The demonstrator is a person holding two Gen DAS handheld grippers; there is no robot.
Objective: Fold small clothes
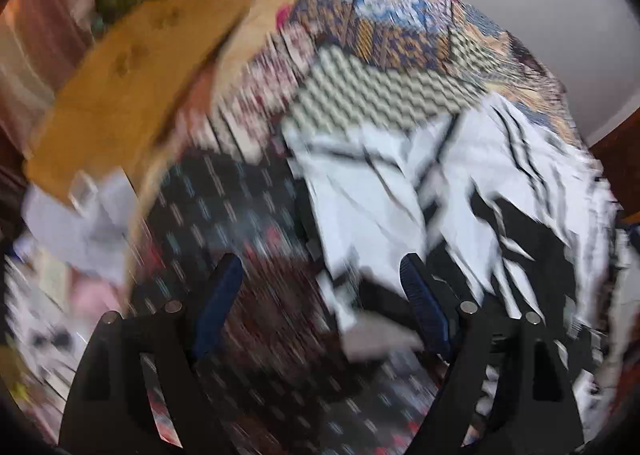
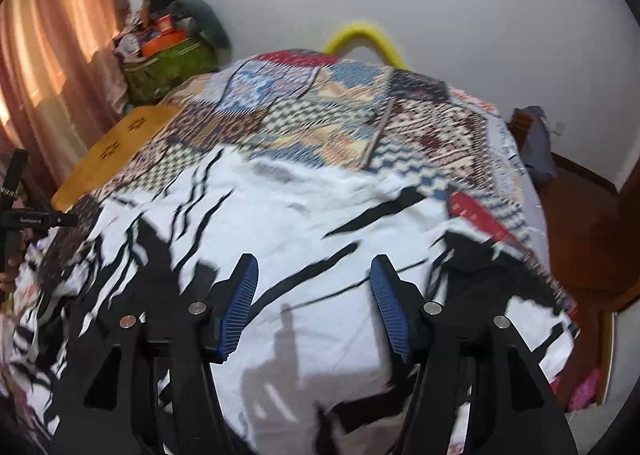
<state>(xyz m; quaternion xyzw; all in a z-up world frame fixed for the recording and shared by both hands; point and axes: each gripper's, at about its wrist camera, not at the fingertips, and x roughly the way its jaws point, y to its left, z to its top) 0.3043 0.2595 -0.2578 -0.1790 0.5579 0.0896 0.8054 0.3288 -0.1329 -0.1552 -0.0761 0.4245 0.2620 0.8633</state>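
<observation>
Both grippers over the clothes on the bed, jaws apart, nothing gripped.

White-and-black garment (image 2: 304,215) lies spread on the patchwork bedcover (image 2: 320,103). Right gripper (image 2: 314,275) hovers above its middle, fingers wide. Left gripper (image 1: 320,275) gapes near the garment's edge and a dark patterned cloth (image 1: 224,199); heavy blur, contact uncertain. Yellow board (image 2: 116,147) beside the bed.

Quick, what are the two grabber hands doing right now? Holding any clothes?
Left gripper: open, holding nothing, over a dark patterned cloth.
Right gripper: open, holding nothing, over the white-and-black garment.
</observation>
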